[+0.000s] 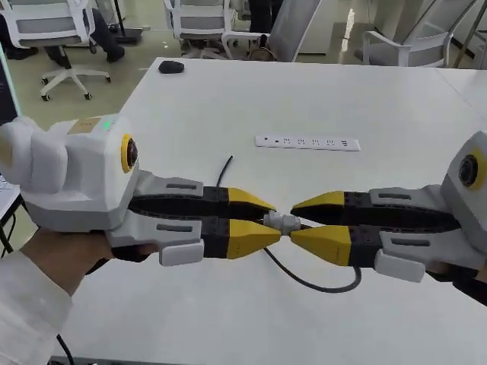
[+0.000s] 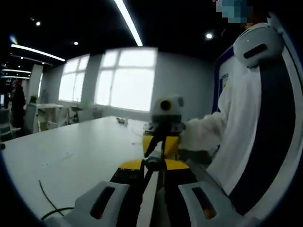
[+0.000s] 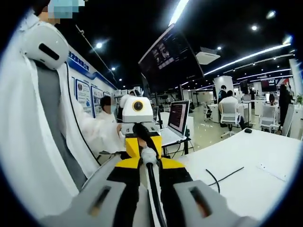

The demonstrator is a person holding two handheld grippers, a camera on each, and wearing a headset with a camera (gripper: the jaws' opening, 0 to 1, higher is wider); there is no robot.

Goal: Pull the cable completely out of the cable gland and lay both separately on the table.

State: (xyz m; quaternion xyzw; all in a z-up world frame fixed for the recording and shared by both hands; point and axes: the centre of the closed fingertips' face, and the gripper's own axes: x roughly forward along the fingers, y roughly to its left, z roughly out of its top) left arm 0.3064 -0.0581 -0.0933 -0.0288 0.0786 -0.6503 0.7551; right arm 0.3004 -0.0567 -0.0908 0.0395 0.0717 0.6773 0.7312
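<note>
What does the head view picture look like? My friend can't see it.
Two yellow-tipped grippers meet tip to tip above a white table: left gripper shut on a grey cable gland, right gripper on its black cable. The cable loops below them; a power strip lies behind.

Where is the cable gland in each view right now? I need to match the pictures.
Head view: cable gland at centre, between the facing yellow jaw tips.
Left gripper view: gland low centre, at its own jaw tips.
Right gripper view: gland low centre, likewise.
Shared landmark: black cable on the white table.
</note>
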